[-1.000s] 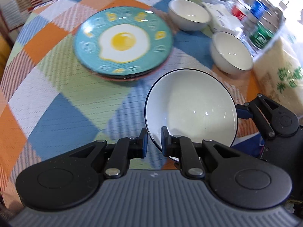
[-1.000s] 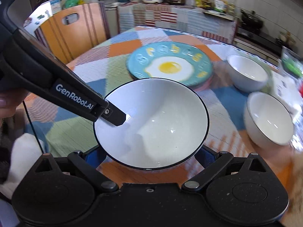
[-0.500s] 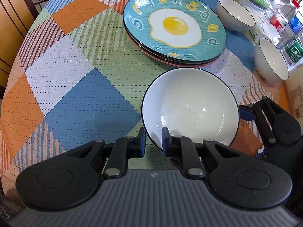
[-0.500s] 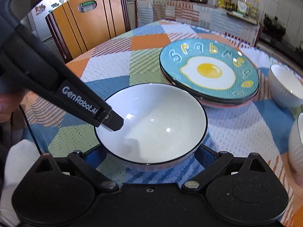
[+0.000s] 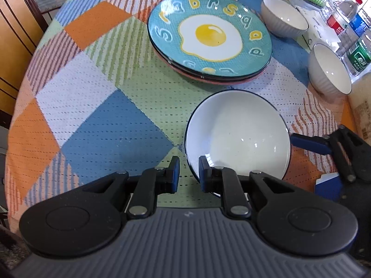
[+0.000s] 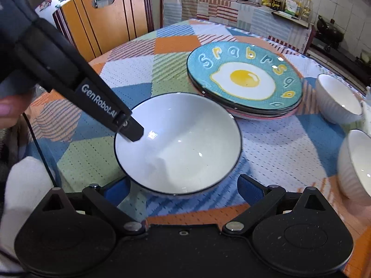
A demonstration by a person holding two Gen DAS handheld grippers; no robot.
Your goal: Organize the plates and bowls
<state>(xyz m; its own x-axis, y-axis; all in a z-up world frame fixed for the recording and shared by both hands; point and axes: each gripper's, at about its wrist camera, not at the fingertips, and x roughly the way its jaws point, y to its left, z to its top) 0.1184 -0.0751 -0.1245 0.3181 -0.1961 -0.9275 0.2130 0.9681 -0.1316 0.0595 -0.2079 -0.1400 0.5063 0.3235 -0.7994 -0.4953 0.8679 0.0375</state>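
Observation:
A large white bowl (image 5: 238,136) with a thin black rim hangs just over the checked tablecloth (image 5: 111,125). My left gripper (image 5: 189,173) is shut on its near rim, one finger inside and one outside; the inside finger's tip (image 6: 129,132) shows in the right wrist view. My right gripper (image 6: 183,185) stands wide around the bowl's (image 6: 183,143) lower wall, its blue pads (image 6: 116,190) against both sides. Behind the bowl lies a stack of plates (image 5: 209,37) topped by a teal fried-egg plate (image 6: 244,78).
Two small white ribbed bowls (image 5: 284,17) (image 5: 329,71) stand right of the plates. Water bottles (image 5: 347,23) and a pale bag (image 5: 361,115) crowd the right edge. A wooden chair (image 6: 109,16) stands beyond the far-left side. A person's hand (image 6: 7,108) shows at left.
Both grippers have carried the white bowl leftward across the table, away from the small bowls, and slightly lower. Neither grip has changed.

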